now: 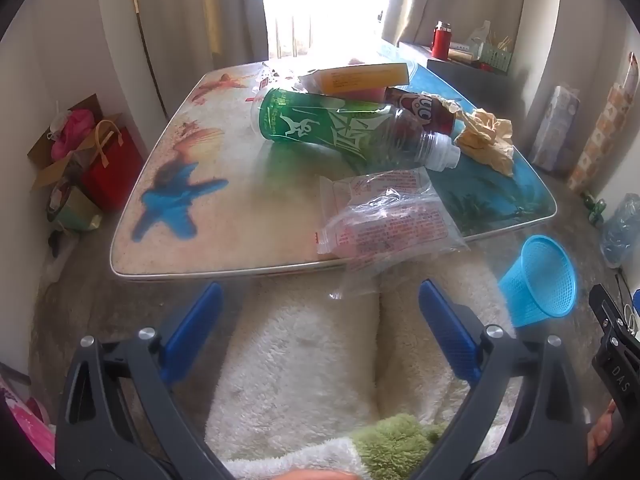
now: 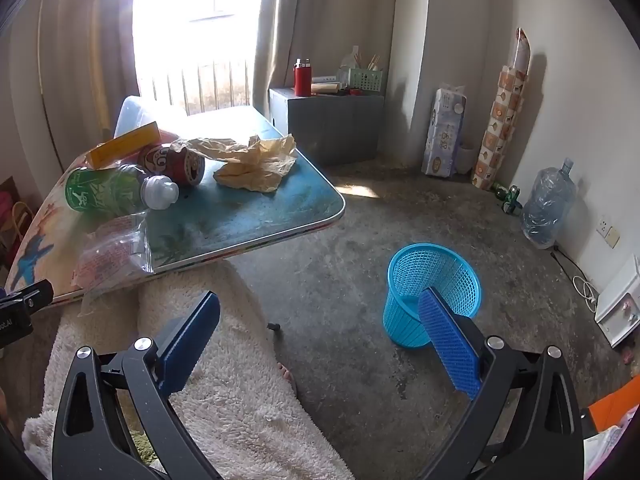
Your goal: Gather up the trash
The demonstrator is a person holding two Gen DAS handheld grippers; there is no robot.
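1. Left tongs [image 1: 320, 320] are gaping fully wide, holding nothing; a clear printed plastic bag [image 1: 384, 216] is overhanging the counter [image 1: 208, 216] edge at 12 o'clock, just beyond them.
2. Right tongs [image 2: 320, 320] are likewise spread wide and empty; the blue mesh wastebasket [image 2: 430, 292] is standing on the floor at 1 o'clock, behind the right finger.

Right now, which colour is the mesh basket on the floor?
The mesh basket is light blue, clearest in the right wrist view.
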